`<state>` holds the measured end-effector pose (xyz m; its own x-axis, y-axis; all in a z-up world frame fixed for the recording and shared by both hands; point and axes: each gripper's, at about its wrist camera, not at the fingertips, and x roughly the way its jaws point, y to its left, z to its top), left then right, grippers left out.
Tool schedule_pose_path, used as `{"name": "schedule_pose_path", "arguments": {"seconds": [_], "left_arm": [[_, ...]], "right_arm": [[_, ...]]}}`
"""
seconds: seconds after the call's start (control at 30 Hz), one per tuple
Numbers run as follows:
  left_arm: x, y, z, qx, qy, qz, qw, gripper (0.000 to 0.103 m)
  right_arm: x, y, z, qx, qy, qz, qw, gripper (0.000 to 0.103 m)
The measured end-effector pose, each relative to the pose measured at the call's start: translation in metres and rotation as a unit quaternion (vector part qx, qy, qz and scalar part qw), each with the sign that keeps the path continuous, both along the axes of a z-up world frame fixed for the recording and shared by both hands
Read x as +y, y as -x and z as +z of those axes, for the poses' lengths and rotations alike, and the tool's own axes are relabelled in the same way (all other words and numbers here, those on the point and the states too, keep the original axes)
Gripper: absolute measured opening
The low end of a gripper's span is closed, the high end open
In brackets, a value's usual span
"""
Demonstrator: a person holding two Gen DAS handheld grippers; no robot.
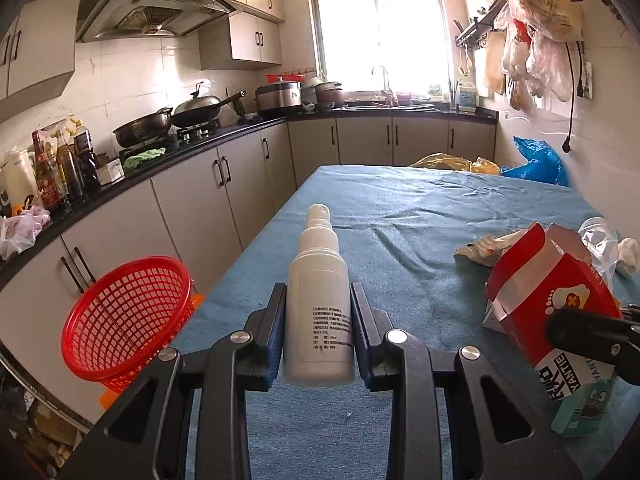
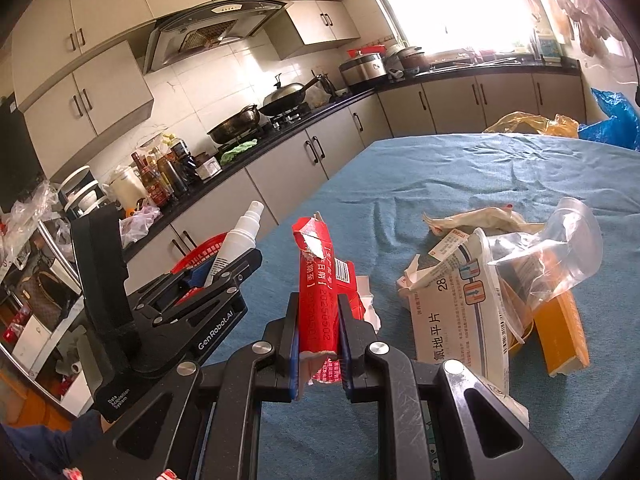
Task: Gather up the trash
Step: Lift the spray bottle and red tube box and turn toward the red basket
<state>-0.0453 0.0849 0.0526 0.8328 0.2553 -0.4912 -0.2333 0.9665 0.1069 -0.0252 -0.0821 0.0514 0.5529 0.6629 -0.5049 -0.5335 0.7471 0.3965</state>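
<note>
Tongs point(image 2: 319, 340) hide the red carton's point(image 2: 320, 280) lower end, print partly unreadable

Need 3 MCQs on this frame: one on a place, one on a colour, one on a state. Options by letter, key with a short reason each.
1. Where is the red mesh basket?
A. beside the left edge of the blue-covered table
B. on the kitchen counter
C. in the sink

2. What colour is the spray bottle in the left gripper?
A. green
B. white
C. black

3. What is the state of the right gripper?
A. open and empty
B. shut on a glass jar
C. shut on the red carton

Key: 1 A, the basket sits off the table's left edge, in front of the cabinets. 2 B, the bottle's body and spray cap are white. 3 C, both pads press on the torn red carton.
</note>
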Motion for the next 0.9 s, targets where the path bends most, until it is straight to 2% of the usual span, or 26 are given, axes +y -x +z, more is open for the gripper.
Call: {"name": "schedule_pose_path", "arguments": {"seconds": [0.5, 0.7, 0.9], "left_arm": [[0.000, -0.001, 0.000, 0.000, -0.001, 0.007, 1.0000, 0.029], [0.006, -0.001, 0.000, 0.009, 0.015, 0.011, 0.9998, 0.029], [0.015, 0.012, 0.003, 0.020, 0.034, 0.008, 0.9992, 0.029]], "right_arm": [[0.000, 0.003, 0.004, -0.002, -0.003, 0.002, 1.000, 0.017], [-0.002, 0.003, 0.007, -0.004, -0.009, 0.002, 1.000, 0.017], [-0.001, 0.002, 0.008, 0.013, -0.025, 0.005, 1.000, 0.017]]}}
